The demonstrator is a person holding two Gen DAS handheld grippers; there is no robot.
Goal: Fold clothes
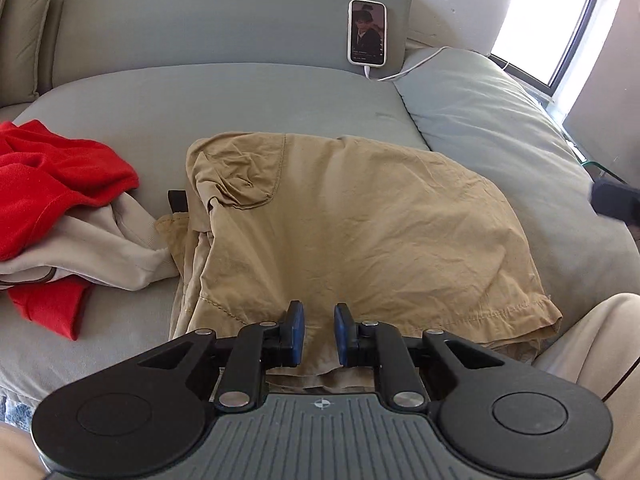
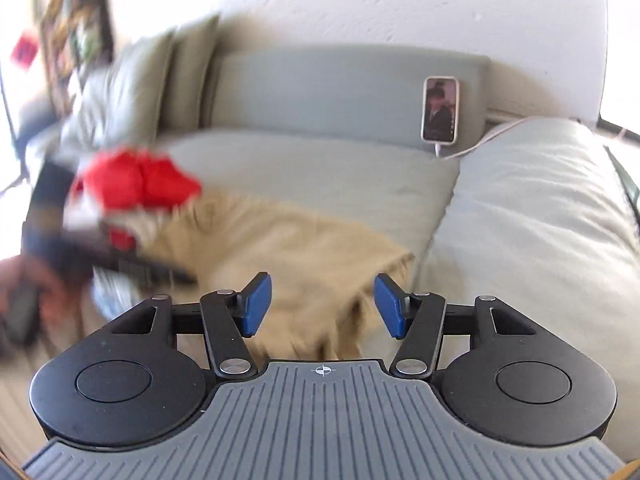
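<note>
The tan shorts (image 1: 360, 232) lie soft and limp mid-sofa (image 1: 240, 96); best pinched at the hem. Left gripper (image 1: 319, 334) narrowly parted, empty; right gripper (image 2: 322, 306) released.

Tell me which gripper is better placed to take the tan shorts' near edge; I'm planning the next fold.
Probably left. The left gripper sits low over the tan shorts, jaws narrow, nothing visibly pinched. The right gripper stands open off their corner.
</note>
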